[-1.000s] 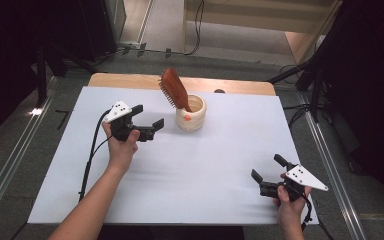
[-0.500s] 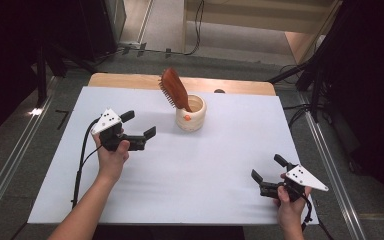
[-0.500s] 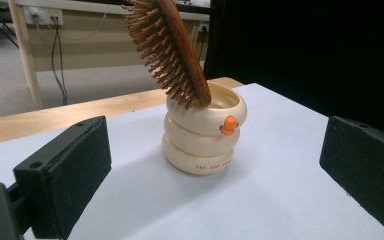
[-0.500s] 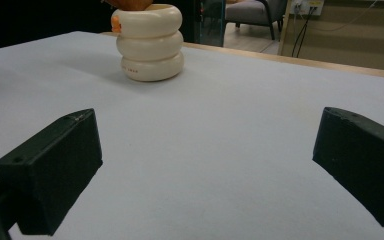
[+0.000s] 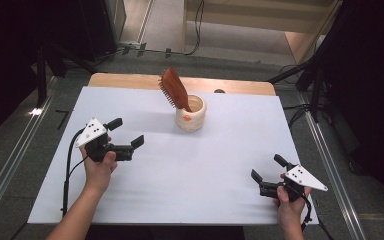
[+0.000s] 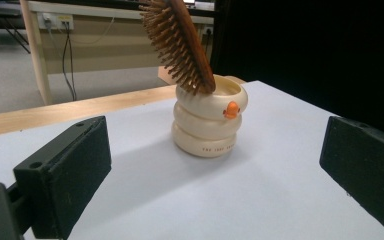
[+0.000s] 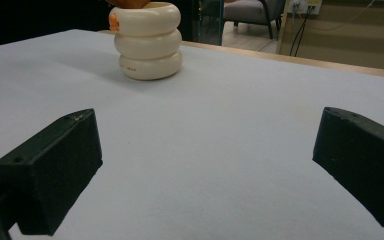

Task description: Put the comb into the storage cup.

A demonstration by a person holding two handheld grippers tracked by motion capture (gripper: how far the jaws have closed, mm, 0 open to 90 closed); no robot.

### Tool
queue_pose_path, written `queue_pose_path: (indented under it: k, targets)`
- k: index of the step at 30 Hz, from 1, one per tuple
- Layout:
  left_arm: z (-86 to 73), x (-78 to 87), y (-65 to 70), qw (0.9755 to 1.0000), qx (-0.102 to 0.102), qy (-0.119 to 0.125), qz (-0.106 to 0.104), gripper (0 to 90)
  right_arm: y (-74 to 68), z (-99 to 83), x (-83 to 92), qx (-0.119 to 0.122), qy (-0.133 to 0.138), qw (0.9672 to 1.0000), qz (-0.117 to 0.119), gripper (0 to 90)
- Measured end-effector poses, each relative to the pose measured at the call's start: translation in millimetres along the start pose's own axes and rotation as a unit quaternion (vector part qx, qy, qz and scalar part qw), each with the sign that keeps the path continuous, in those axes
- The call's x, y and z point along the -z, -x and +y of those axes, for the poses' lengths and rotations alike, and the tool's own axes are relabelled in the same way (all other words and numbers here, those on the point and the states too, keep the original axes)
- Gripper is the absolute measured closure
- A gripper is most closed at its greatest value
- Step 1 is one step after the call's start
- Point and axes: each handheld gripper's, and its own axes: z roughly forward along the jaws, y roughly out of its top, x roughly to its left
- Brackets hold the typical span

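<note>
Two grippers, both gaping wide and holding nothing. At nine o'clock on the bench [image 5: 220, 150], left gripper [image 5: 128, 135], jaws aimed at the cream ringed holder [image 5: 190, 114]. At twelve o'clock, that holder upright, wooden hairbrush [image 5: 174, 89] standing in it, bristled head up and leaning toward eleven. At five o'clock, right gripper [image 5: 266, 170], well apart from the holder. Likely best: approach level, close on the brush head above the rim, lift straight up to avoid tipping the holder.

Small dark print on lowest ring of cream holder [image 6: 208, 122] — too blurred to read; no other text.
</note>
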Motion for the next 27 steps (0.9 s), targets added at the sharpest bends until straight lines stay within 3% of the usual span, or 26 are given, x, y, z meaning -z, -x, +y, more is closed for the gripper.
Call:
queue_pose_path:
  k: [13,27]
  targets:
    - [-13.2,33.1,-7.6,0.9999,0.005,0.004,0.01,0.5,-0.9,0.0,0.3,0.001,-0.002,1.0,-0.002,0.0]
    - [-23.9,63.1,-9.0,0.9996,-0.005,0.005,0.026,0.5,-1.1,-0.3,0.5,0.0,-0.001,1.0,-0.005,0.0]
